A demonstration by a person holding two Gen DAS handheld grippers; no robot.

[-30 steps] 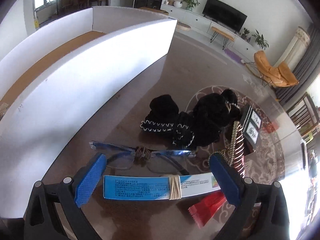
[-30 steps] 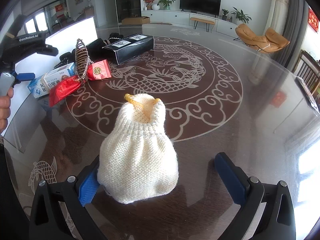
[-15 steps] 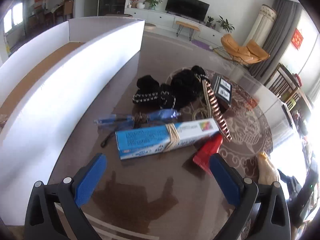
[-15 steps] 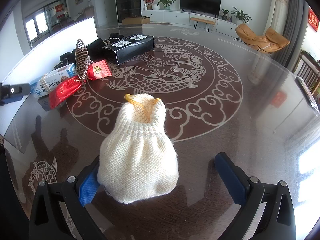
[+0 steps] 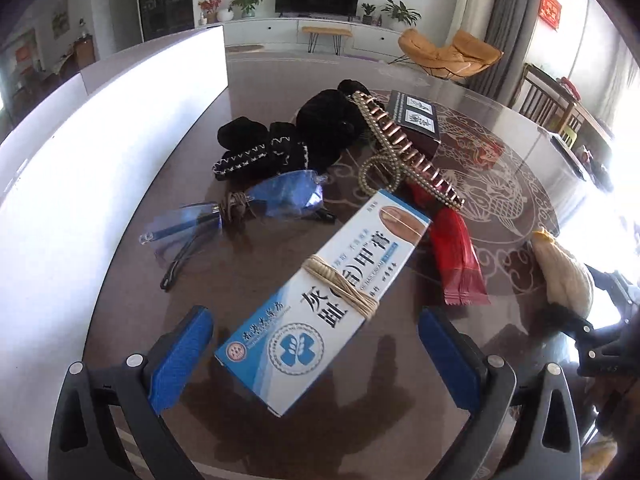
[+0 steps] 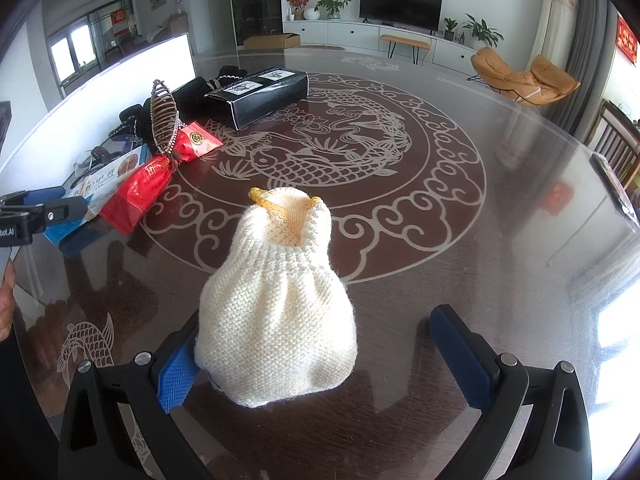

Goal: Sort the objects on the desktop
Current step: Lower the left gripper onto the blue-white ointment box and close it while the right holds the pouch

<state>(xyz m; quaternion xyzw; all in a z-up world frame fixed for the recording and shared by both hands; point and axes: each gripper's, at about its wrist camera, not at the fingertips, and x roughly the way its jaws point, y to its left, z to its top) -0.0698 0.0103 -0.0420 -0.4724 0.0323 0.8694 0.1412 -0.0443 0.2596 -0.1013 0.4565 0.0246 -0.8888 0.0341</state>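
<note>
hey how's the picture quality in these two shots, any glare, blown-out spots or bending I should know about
Left wrist view: the white board on the left and the window light at the right edge are blown out; the medicine box is sharp. Right wrist view: the glossy table throws glare at right; the knitted hat is crisp. Both bend straight lines and darken at the corners.

Blue-white box (image 5: 326,300), red packet (image 5: 456,256), cream knitted pouch (image 6: 276,308).

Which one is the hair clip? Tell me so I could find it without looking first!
Start at the long white box wall on the round table, then find the pile of things beside it. The hair clip leans across that pile, between the black knitted bundle and the red packet. It alone has a row of coppery metal teeth.
</note>
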